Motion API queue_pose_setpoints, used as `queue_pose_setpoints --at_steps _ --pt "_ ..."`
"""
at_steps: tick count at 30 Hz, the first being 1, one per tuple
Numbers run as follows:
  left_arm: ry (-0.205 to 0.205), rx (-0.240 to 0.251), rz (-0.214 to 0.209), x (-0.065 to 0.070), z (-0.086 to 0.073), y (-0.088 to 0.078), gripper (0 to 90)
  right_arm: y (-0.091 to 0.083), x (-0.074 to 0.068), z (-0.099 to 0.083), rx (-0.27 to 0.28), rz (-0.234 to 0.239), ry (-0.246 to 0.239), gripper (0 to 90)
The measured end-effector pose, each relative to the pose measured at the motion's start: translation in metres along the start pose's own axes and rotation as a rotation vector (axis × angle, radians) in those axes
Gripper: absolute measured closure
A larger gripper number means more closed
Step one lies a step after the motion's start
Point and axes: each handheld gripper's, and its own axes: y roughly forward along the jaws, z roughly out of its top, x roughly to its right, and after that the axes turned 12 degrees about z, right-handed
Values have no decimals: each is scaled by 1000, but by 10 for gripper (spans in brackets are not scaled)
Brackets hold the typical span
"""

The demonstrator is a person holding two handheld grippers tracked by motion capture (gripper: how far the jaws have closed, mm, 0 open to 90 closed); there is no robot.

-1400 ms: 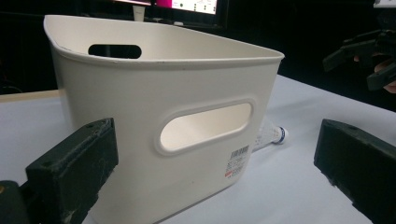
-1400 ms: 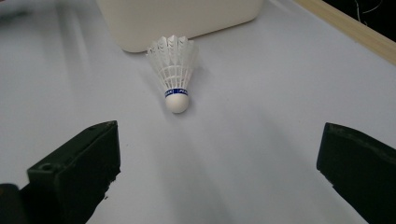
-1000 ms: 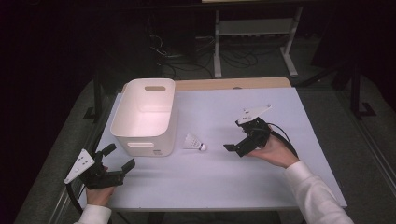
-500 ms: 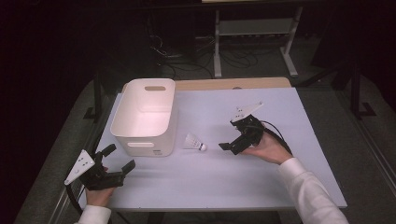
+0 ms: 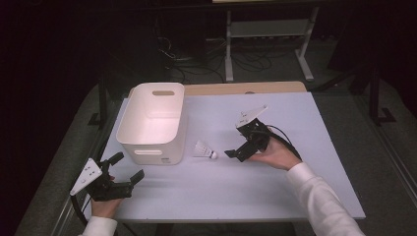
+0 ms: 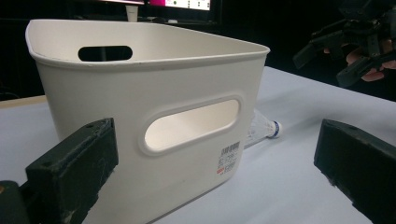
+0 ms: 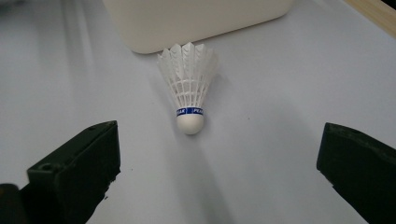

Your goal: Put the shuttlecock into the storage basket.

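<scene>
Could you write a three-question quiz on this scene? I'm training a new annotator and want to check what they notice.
1. True or false: the shuttlecock lies inside the white bin.
2. Which end of the shuttlecock points toward the right gripper: A) feathers, B) cork tip?
3. Fill in: the left gripper's jaws are ____.

Key: 1. False, it lies on the table beside the bin. 2. B. 3. Open.
</scene>
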Motion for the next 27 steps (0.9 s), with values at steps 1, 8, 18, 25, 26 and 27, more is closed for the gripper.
queue_pose_setpoints --at_steps 1,8,18,25,26,27 --pt "1 0 -1 0 0 0 0 2 -1 1 -4 4 7 0" --pt "3 -1 0 0 0 0 0 14 -1 7 -35 18 -8 0" --pt "-5 2 2 -1 0 0 0 26 1 11 -65 29 -6 0" --pt "2 -1 1 -1 0 0 0 37 4 13 -84 36 -15 0" --pt "1 -2 0 -1 0 0 0 38 3 13 -85 41 -3 0" --pt "1 -2 0 -1 0 0 0 40 4 14 -91 38 -15 0"
